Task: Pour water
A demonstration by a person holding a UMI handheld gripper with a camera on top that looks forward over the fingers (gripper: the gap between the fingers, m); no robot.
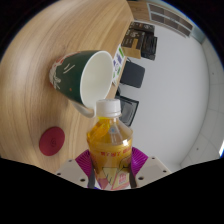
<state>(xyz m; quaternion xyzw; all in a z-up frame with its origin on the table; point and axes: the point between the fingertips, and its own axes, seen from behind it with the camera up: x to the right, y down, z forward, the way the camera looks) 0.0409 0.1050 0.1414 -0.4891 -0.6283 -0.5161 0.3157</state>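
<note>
Two pink pads (pixel 138 160) are seen flanking a plastic bottle (pixel 110 140) of yellow-orange liquid, which is clamped between the fingers of the gripper (pixel 110 172); both pads are pressed against its sides, so the fingers are closed on it. The bottle is held roughly in line with the fingers, its open neck (pixel 109 106) pointed forward and brought right up to the rim of a green cup (pixel 83 78). The cup is seen just beyond the fingers, its white inside turned toward the camera and its wide mouth met by the bottle's neck; whether the two are touching cannot be told. A round wooden table (pixel 50 40) is spread beneath the cup, and its curved edge is passed just to the right of the cup and the bottle. A small magenta disc (pixel 51 140) is found on the wood to the left of the fingers, well apart from the cup. Past the table's edge, to the right of the fingers, pale open floor (pixel 175 90) is seen, with dark furniture (pixel 135 45) farther off beyond the cup.
</note>
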